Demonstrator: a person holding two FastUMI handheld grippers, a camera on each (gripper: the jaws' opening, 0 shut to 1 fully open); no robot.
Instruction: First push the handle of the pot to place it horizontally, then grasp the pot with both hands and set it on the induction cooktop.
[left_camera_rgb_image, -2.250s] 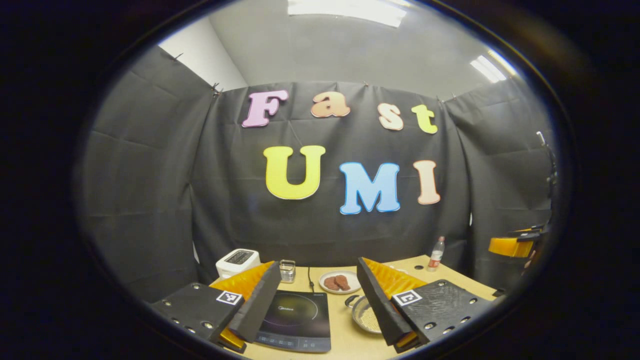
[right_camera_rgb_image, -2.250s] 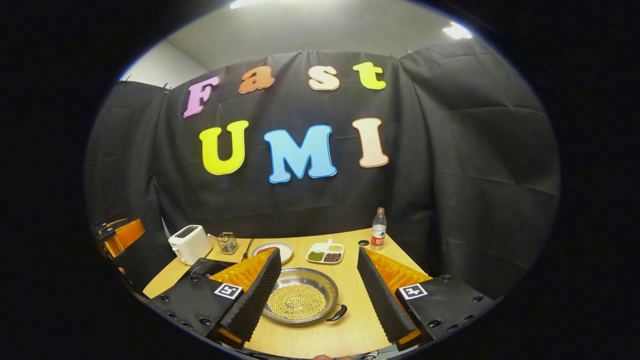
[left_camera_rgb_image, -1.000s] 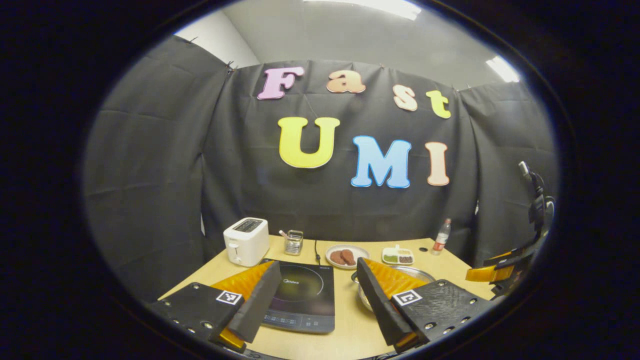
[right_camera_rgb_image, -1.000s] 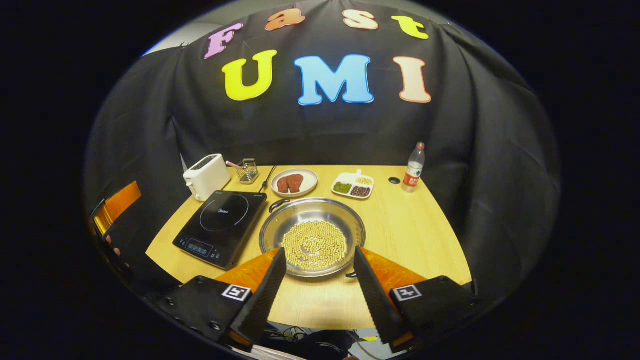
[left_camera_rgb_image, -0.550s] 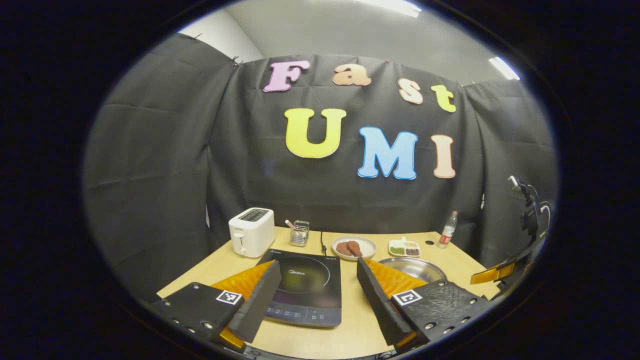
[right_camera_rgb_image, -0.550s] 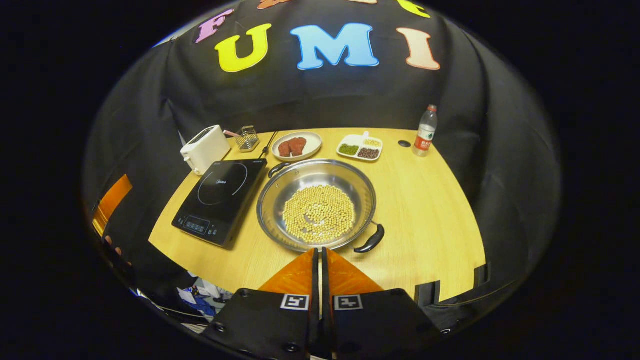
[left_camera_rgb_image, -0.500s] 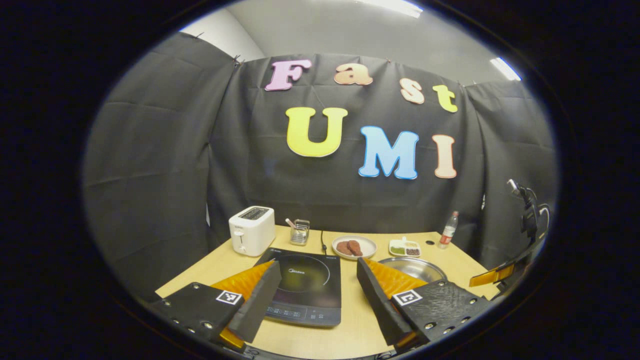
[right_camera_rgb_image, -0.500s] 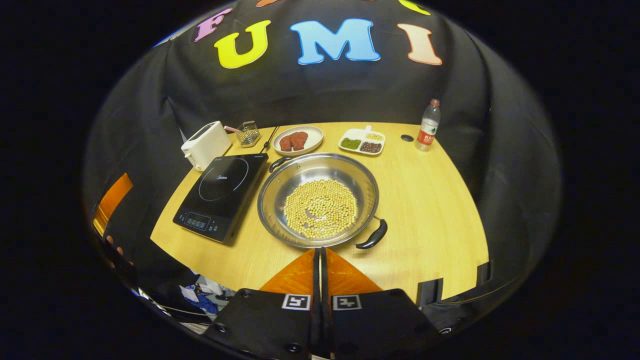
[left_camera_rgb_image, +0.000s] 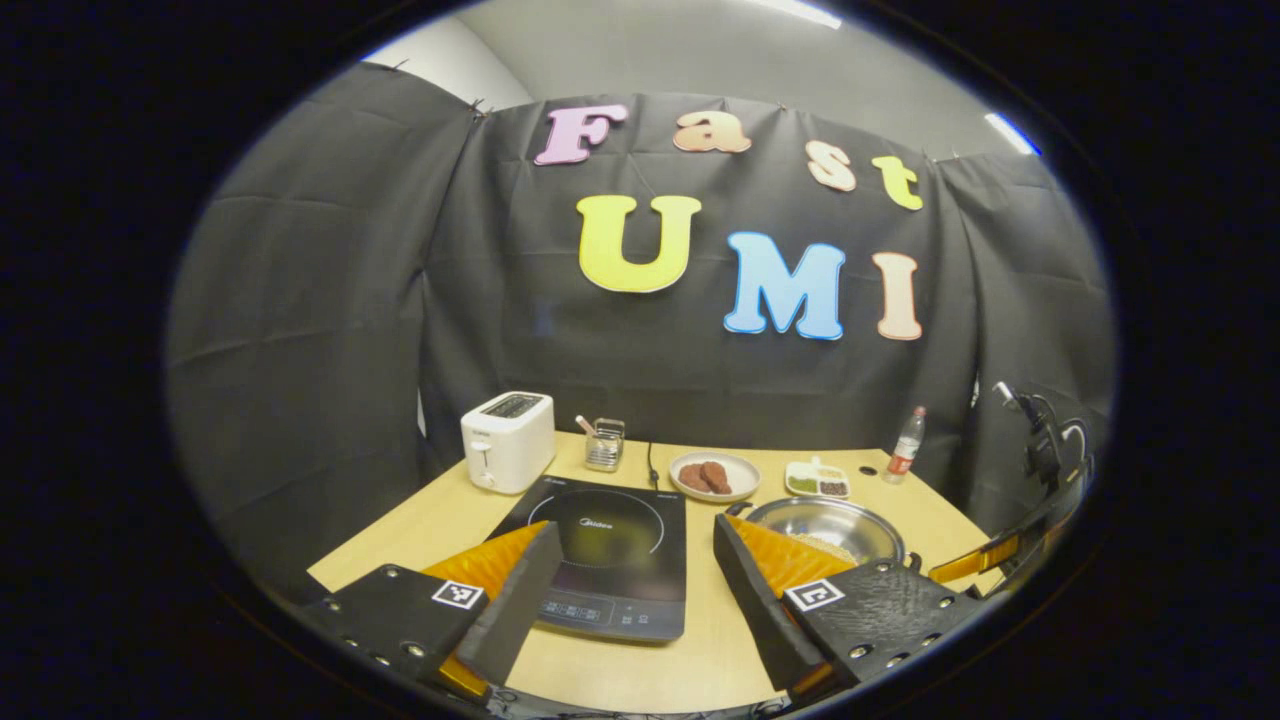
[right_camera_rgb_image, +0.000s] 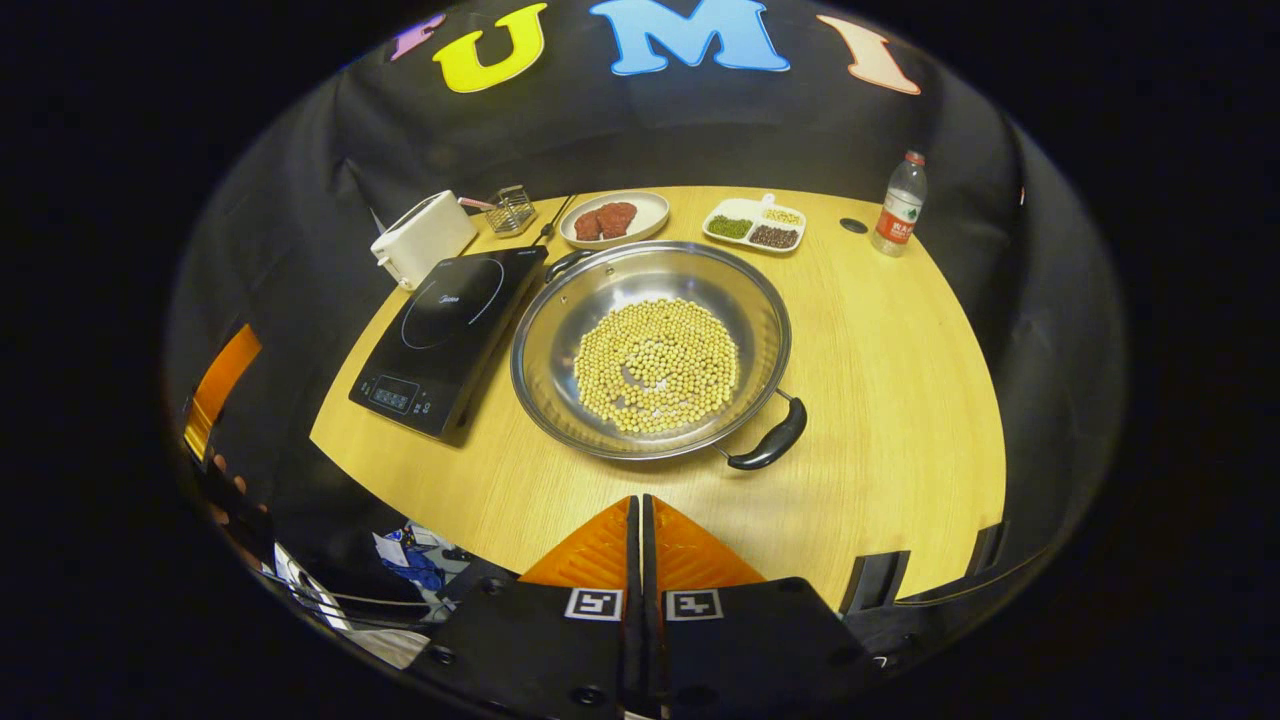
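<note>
A wide steel pot (right_camera_rgb_image: 650, 345) holding a layer of yellow beans sits mid-table, right of the black induction cooktop (right_camera_rgb_image: 450, 330). Its two black handles lie on a diagonal: one (right_camera_rgb_image: 770, 440) at the near right, the other (right_camera_rgb_image: 562, 262) at the far left by the cooktop's corner. My right gripper (right_camera_rgb_image: 638, 510) is shut with nothing in it, raised above the table's near edge, short of the pot. My left gripper (left_camera_rgb_image: 637, 560) is open and empty over the near edge, with the cooktop (left_camera_rgb_image: 610, 545) ahead between its fingers and the pot (left_camera_rgb_image: 825, 525) to its right.
Along the back of the table stand a white toaster (right_camera_rgb_image: 422, 238), a small wire basket (right_camera_rgb_image: 512, 208), a plate of meat (right_camera_rgb_image: 612, 218), a divided dish of beans (right_camera_rgb_image: 755, 224) and a water bottle (right_camera_rgb_image: 898, 204). The wooden table (right_camera_rgb_image: 900, 380) is bare right of the pot.
My right gripper went from open to shut, rose and tilted down, and now looks down on the pot. My left gripper drew back slightly, still open. The pot has not moved.
</note>
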